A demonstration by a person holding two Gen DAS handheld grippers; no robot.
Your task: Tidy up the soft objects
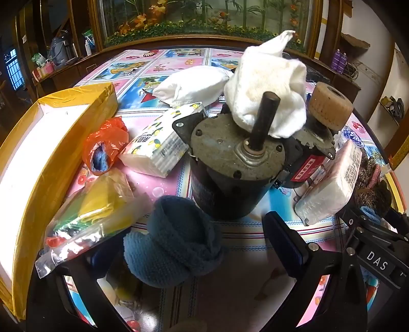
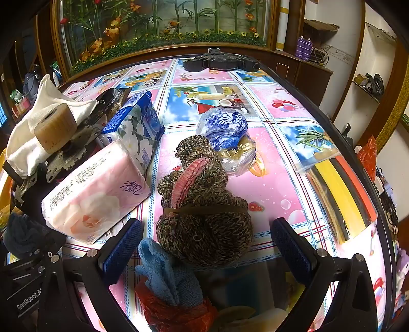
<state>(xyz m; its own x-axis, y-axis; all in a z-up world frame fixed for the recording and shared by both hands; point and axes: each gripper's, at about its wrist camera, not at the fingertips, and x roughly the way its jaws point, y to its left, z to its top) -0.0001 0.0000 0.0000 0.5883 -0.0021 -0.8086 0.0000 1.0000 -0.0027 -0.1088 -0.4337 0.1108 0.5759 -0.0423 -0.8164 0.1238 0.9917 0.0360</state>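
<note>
1. A home living or dining room: the table (image 2: 268, 163) wears a bright cartoon-printed plastic cloth.
2. Behind it stands a wood-framed glass cabinet (image 2: 163, 23) filled with artificial plants.
3. Tissue packs (image 2: 97, 194) and wall shelves (image 2: 368, 86) add household clutter.

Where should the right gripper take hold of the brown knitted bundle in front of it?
Probably across the brown knitted bundle's fat lower half, from above and the near side. It lies between the open right gripper's pads, banded by a strap, and looks bulky and squashable.
</note>
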